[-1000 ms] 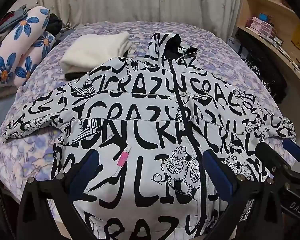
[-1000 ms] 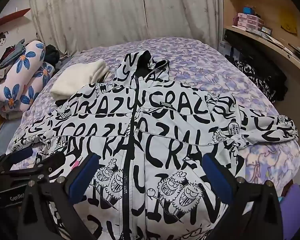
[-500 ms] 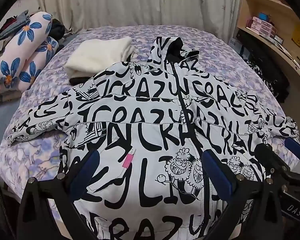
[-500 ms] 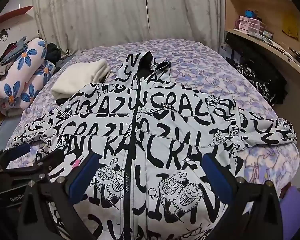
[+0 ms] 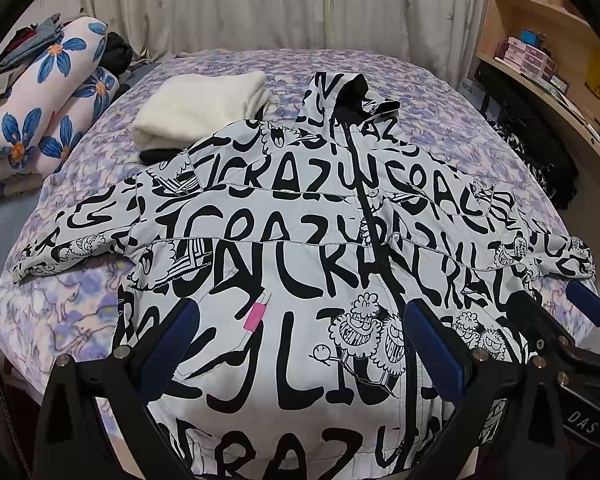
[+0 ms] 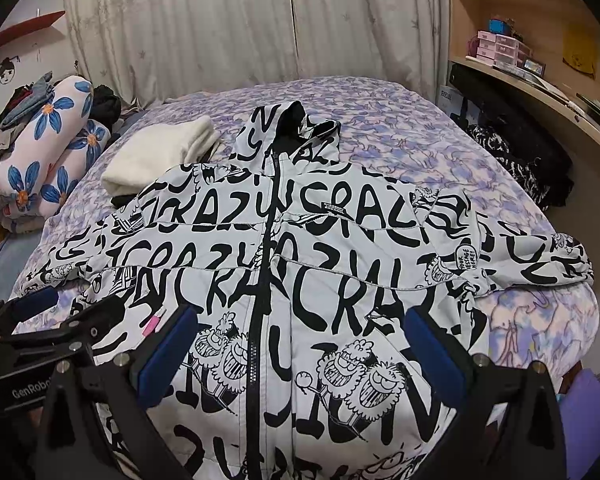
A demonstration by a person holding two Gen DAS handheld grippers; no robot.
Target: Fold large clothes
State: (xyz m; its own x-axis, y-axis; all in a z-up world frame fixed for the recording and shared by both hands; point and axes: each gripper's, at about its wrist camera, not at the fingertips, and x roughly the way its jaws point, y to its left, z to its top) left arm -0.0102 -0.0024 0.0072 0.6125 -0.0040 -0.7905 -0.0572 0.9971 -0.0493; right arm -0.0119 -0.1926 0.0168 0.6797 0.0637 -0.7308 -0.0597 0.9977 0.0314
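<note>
A large white hooded jacket (image 5: 284,248) (image 6: 300,272) printed with black letters and cartoon figures lies front up on the bed, zipped, sleeves spread to both sides, hood at the far end. My left gripper (image 5: 300,340) hovers open over the jacket's lower left part, near a pink tag (image 5: 255,316). My right gripper (image 6: 304,344) hovers open above the lower right part, beside the zip. Each gripper shows at the other view's edge: the right gripper (image 5: 556,316) and the left gripper (image 6: 48,312). Neither holds any cloth.
A folded cream garment (image 5: 204,108) lies on the purple-patterned bed (image 5: 428,100) left of the hood. Rolled floral bedding (image 5: 48,96) is stacked at the far left. Curtains hang behind, and wooden shelves (image 6: 540,64) with dark clothes below them (image 6: 520,152) stand at the right.
Both grippers have drawn back and tilted up slightly, so the jacket sits lower in both views. The jacket itself has not moved.
</note>
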